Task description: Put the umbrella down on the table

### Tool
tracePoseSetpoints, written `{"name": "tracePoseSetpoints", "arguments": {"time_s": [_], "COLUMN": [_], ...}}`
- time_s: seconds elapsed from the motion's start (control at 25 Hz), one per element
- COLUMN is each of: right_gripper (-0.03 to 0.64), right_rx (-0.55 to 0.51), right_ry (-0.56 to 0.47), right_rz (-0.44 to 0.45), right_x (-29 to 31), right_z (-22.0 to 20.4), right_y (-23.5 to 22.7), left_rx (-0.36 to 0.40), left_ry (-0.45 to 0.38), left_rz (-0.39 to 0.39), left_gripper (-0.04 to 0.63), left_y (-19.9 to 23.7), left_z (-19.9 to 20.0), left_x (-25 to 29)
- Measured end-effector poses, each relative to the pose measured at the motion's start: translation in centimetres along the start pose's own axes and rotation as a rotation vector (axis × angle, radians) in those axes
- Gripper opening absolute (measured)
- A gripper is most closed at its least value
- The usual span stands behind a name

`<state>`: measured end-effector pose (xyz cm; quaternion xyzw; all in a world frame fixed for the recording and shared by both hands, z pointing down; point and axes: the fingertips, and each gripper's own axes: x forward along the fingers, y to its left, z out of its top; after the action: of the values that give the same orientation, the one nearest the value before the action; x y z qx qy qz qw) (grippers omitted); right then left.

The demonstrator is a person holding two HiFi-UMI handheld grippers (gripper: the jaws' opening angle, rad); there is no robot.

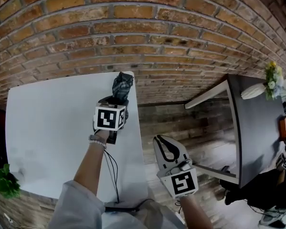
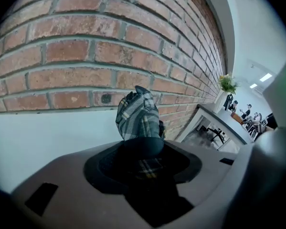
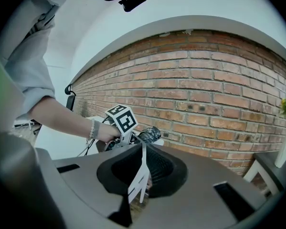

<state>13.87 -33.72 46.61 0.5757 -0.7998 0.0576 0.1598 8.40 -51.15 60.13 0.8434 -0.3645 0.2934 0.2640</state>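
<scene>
Right tool [image 1: 160,142] hangs beside the worktop [image 1: 47,128], off its edge, jaws together and empty. Further on, the left tool [image 1: 115,100] is clamped on the near end of the folded plaid umbrella [image 1: 122,85], which juts over the worktop's far right corner toward the brick wall [image 1: 157,32] — whether it touches the surface is unclear. It looks light, soft fabric over a stiff core — best held around the bundle, as now.

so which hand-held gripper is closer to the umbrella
Left. The left hand-held gripper is closed on the plaid folded umbrella above the white table; the right hand-held gripper is apart from it, beyond the table's right edge over the wooden floor, holding nothing.
</scene>
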Motion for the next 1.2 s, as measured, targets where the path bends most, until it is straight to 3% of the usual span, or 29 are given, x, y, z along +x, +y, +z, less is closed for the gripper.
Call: {"name": "tracePoseSetpoints", "arguments": {"time_s": [0.16,0.32,0.52,0.88,1.08,1.2], "right_gripper": [0.057,0.057,0.057,0.057,0.057,0.057], "right_rx": [0.004,0.006,-0.014,-0.02,-0.033,-0.011], "right_ry": [-0.001,0.004,0.023,-0.012,-0.073,-0.13], "right_rz": [0.002,0.004,0.03,0.077,0.112,0.113], "right_x": [0.2,0.3,0.4,-0.4,-1.7,-2.9], "right_z": [-0.2,-0.3,-0.6,0.7,3.1,5.2], "right_y": [0.0,0.2,0.9,2.8,4.1,4.5], "left_rx": [-0.053,-0.073,-0.057,0.082,0.11,0.14], "left_ry": [0.083,0.097,0.018,-0.115,-0.256,-0.344], "left_rz": [-0.029,-0.039,-0.061,-0.009,0.049,0.065], "left_gripper": [0.236,0.256,0.314,0.311,0.101,0.04], "left_y": [0.1,0.4,0.3,-0.5,-1.9,-3.2], "left_z": [-1.0,-1.0,-0.2,1.5,2.8,3.9], "left_x": [1.2,1.3,0.3,-5.1,-10.6,-14.4]}}
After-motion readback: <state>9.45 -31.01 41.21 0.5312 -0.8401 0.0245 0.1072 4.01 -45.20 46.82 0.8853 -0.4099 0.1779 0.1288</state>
